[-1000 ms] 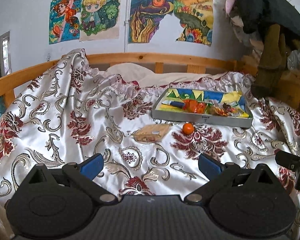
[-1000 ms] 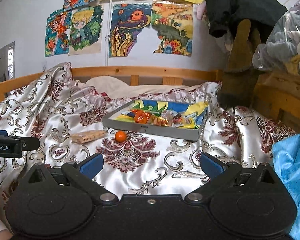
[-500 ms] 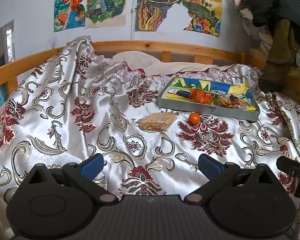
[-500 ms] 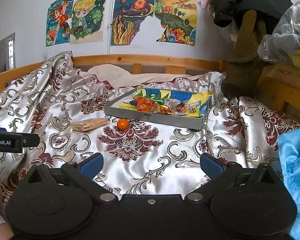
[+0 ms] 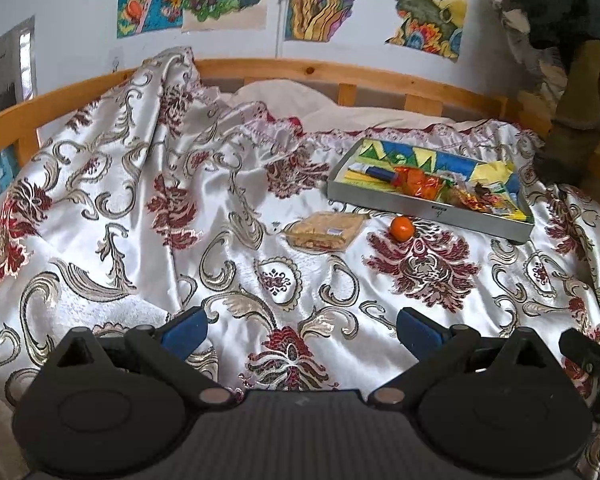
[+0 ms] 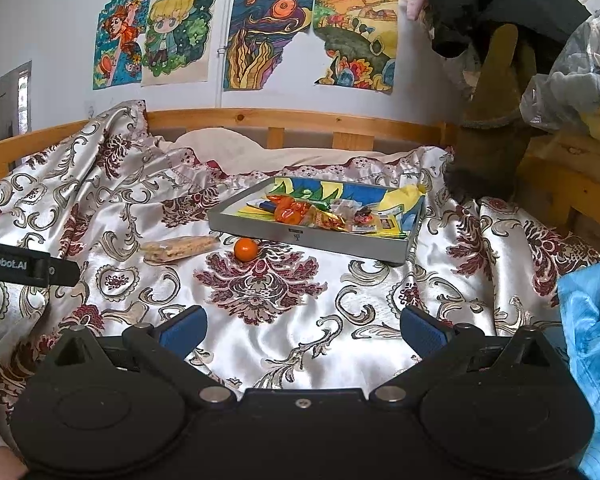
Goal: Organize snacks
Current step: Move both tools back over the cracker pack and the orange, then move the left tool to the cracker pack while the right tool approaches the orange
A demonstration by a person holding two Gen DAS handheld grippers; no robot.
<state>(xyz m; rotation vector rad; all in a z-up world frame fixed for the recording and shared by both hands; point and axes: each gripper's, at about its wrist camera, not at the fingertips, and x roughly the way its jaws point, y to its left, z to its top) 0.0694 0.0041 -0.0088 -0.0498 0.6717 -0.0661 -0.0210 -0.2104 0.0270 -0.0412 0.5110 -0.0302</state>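
Note:
A grey tray (image 5: 420,207) (image 6: 312,239) holding several colourful snack packets sits on the patterned bedspread. In front of it lie a small orange fruit (image 5: 401,228) (image 6: 246,249) and a clear-wrapped cracker pack (image 5: 324,231) (image 6: 179,247). My left gripper (image 5: 300,330) is open and empty, low over the bedspread, well short of the cracker pack. My right gripper (image 6: 302,330) is open and empty, short of the orange fruit. The left gripper's side shows at the left edge of the right wrist view (image 6: 24,266).
A wooden bed rail (image 5: 340,76) runs behind the bedspread below drawings on the wall. Dark clothing and a brown plush (image 6: 496,120) hang at the right. A blue plastic bag (image 6: 592,340) lies at the right edge. The bedspread is wrinkled at the left.
Both grippers have moved forward toward the snacks and tilted down slightly; the tray, fruit and cracker pack appear closer. Both stay open.

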